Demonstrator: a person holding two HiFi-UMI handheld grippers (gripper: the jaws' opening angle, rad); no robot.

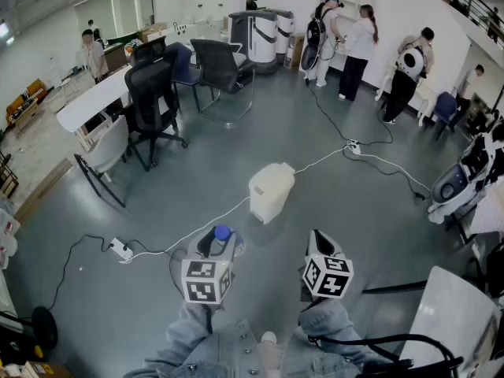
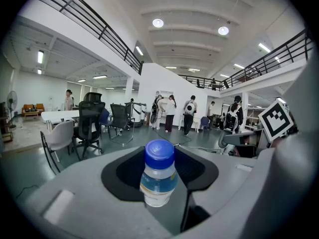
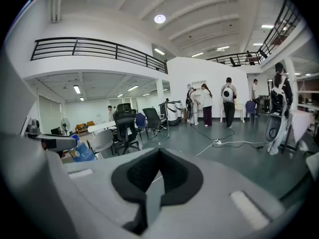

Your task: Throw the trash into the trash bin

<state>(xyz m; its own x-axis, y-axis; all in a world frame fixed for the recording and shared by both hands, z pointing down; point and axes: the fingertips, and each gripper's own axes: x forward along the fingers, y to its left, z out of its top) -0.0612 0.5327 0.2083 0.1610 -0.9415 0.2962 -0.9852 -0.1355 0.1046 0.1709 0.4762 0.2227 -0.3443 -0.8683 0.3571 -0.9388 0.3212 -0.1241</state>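
Bottle (image 2: pixel 157 178), blue cap (image 2: pixel 159 151), pinched upright in L tongs (image 1: pixel 214 249). R tongs (image 3: pixel 155 183) pressed together, empty. White trash bin (image 1: pixel 272 191) on floor (image 1: pixel 354 211) ahead, apart from both.

A large open office or lab hall: swivel chairs (image 1: pixel 153 105) by a long white bench (image 1: pixel 87 101), cables (image 1: pixel 386 163) across the grey floor (image 1: pixel 331 211), a railed mezzanine (image 2: pixel 94 26) overhead, people (image 1: pixel 358 42) at the far wall
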